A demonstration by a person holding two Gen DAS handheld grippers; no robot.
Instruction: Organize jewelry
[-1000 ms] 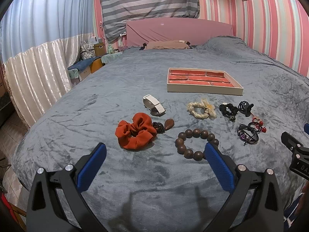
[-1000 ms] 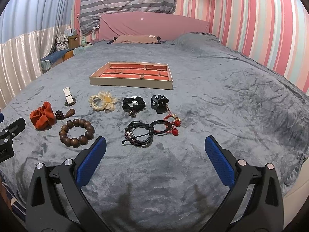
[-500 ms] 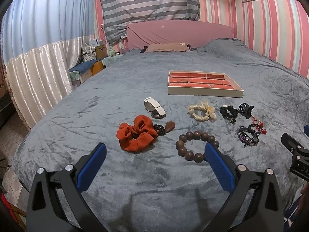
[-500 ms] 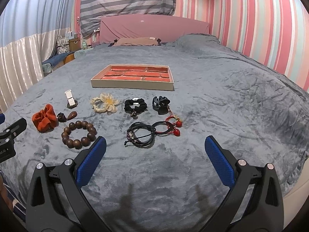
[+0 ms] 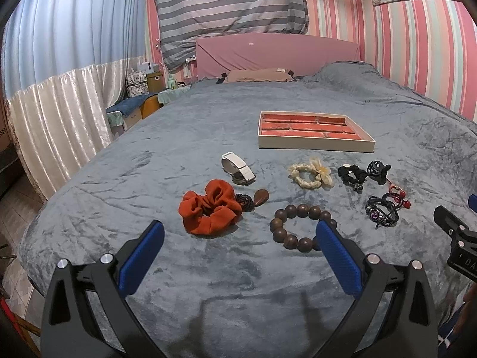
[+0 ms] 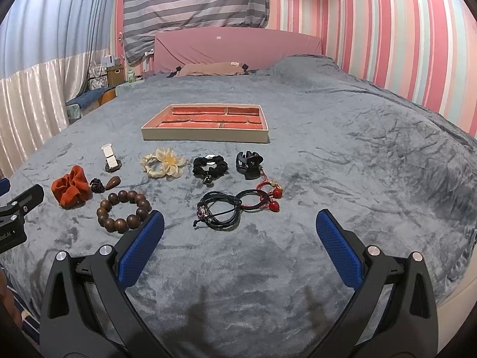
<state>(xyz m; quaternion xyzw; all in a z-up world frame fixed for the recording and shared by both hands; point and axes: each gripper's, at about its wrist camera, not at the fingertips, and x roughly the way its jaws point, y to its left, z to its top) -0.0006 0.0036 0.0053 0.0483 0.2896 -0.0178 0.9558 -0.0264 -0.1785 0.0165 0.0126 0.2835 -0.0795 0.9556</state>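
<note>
Jewelry lies in a row on a grey bedspread in front of a cream tray with red compartments (image 5: 316,143) (image 6: 205,135). From the left: an orange scrunchie (image 5: 210,207) (image 6: 71,190), a white watch (image 5: 238,168), a brown pendant (image 5: 260,198), a wooden bead bracelet (image 5: 298,226) (image 6: 123,210), a cream flower scrunchie (image 5: 310,173) (image 6: 164,162), a black scrunchie (image 6: 208,165), a black claw clip (image 6: 249,162), black cord bracelets (image 6: 219,211) and a red bead bracelet (image 6: 269,197). My left gripper (image 5: 238,256) is open, hovering before the orange scrunchie and beads. My right gripper (image 6: 238,250) is open before the cord bracelets.
A pink headboard (image 5: 277,50) and a tan pillow (image 5: 256,75) are at the far end of the bed. A white curtain (image 5: 59,125) and boxes stand off the left bed edge. Striped walls surround the bed. Each gripper shows at the other view's edge.
Both views have tilted up slightly, so the jewelry and tray sit a little lower in frame. Both grippers stay open and nothing on the bed has moved.
</note>
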